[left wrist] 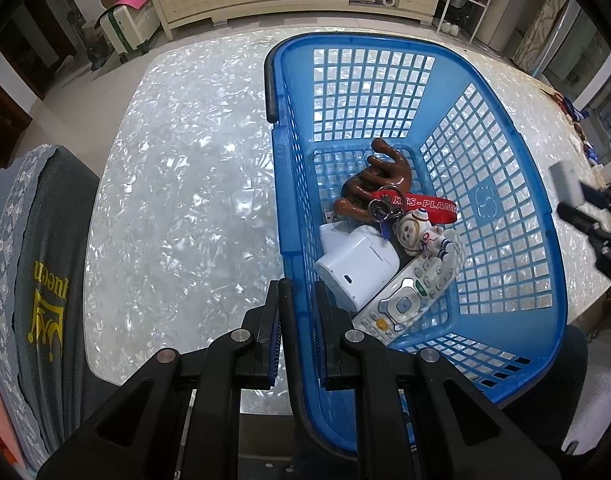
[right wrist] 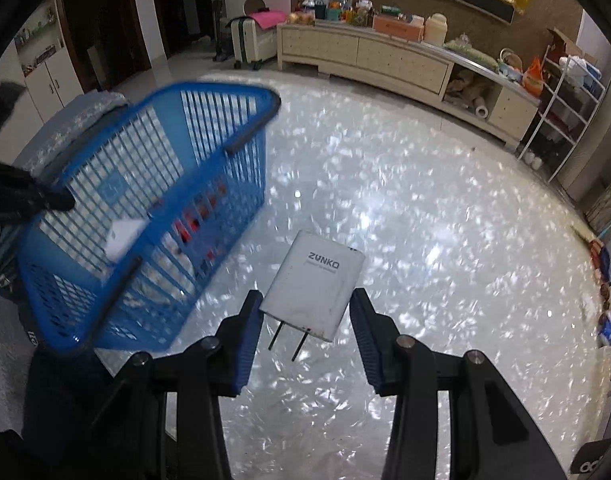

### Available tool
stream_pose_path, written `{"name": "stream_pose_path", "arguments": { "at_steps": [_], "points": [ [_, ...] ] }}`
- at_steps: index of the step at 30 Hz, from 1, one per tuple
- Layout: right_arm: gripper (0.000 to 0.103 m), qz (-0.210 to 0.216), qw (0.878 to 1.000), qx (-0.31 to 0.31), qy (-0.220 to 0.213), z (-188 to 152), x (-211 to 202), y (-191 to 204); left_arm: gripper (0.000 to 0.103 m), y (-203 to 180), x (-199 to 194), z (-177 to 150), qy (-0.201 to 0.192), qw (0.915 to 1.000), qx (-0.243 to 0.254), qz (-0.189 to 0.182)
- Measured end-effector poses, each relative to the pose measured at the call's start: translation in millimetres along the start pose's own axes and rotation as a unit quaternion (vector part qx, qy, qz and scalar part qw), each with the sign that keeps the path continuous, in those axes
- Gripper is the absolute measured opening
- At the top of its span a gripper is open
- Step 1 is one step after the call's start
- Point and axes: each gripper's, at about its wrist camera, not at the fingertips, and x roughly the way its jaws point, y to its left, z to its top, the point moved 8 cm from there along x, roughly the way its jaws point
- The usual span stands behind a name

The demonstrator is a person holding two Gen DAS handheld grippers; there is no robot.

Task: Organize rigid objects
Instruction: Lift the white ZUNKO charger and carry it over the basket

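Note:
A blue plastic basket (left wrist: 483, 202) stands on the shimmering white table (left wrist: 185, 200). In it lie a brown wooden comb (left wrist: 379, 176), a red lanyard with keyring (left wrist: 421, 204), an astronaut figure (left wrist: 423, 236), a white box-shaped device (left wrist: 357, 266) and a white remote control (left wrist: 405, 300). My left gripper (left wrist: 300, 300) is shut on the basket's near left wall. My right gripper (right wrist: 305, 310) is shut on a white ZUNKO charger plug (right wrist: 317, 284), prongs pointing toward me, held above the table to the right of the basket (right wrist: 117, 188). In the left wrist view that charger (left wrist: 565, 182) shows blurred at the far right.
A chair with a grey cover (left wrist: 45, 280) stands at the table's left side. Small items (right wrist: 603, 268) lie along the table's far right edge. A low cream cabinet (right wrist: 385, 60) and a white wire rack (right wrist: 561, 116) stand beyond the table.

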Motion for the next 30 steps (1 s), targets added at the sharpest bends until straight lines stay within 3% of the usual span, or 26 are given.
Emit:
{"name": "stream_pose_path", "arguments": {
  "at_steps": [7,12,23,30],
  "points": [
    [0.042,0.011,1.000,-0.019,-0.016,37,-19,21,0.015,0,-5,0,-0.001,1.0000,-0.001,0.002],
    [0.042,0.029,0.998,-0.044,-0.024,56,-26,57,0.016,0,-6,1,-0.001,1.0000,-0.001,0.002],
    [0.042,0.046,0.996,-0.079,0.003,65,8,109,0.016,1,-7,0,-0.002,1.0000,-0.002,-0.001],
    [0.042,0.051,0.994,-0.090,0.018,65,31,121,0.016,2,-9,-1,-0.007,0.9999,-0.006,-0.007]
  ]
}}
